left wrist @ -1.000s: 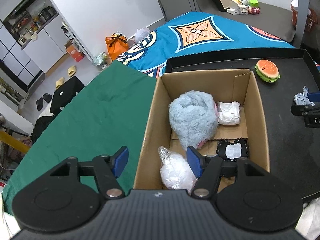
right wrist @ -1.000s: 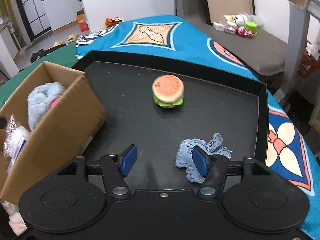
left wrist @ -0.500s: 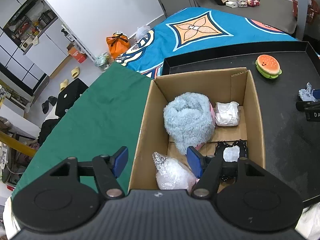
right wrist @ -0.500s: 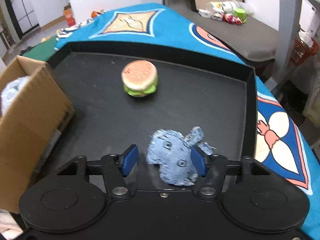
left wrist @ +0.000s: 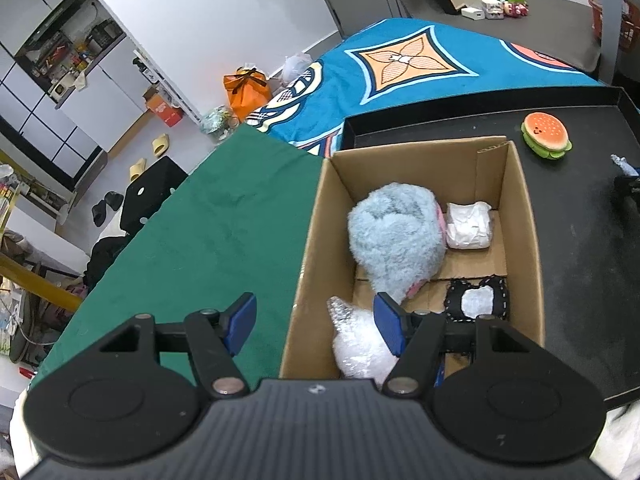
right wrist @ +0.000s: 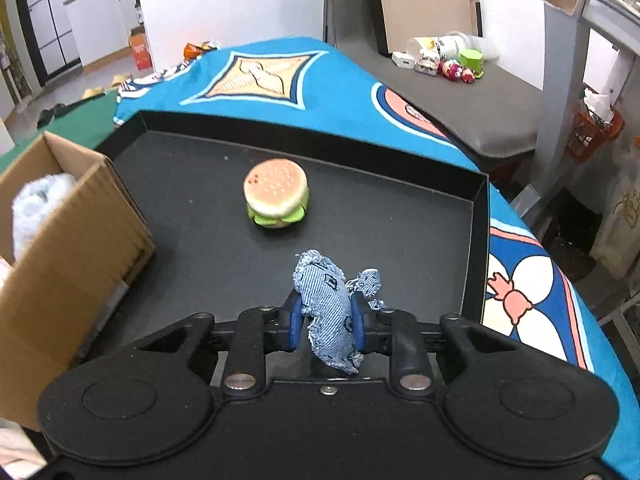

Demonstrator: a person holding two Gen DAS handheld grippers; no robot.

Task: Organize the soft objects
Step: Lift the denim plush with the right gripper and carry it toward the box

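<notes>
My right gripper is shut on a blue denim toy, held over the black tray. A soft burger toy sits on the tray beyond it, also in the left wrist view. My left gripper is open and empty above the near left corner of the cardboard box. The box holds a fluffy blue plush, a white packet, a black-edged white patch and a bubble-wrapped item.
The box stands in the tray's left part. A green cloth lies left of the box, a blue patterned cloth beyond the tray. A grey bench with small toys stands at the back right.
My right gripper has closed on the denim toy, which now stands squeezed between the fingers. The left gripper has stayed open over the box, drifting slightly.
</notes>
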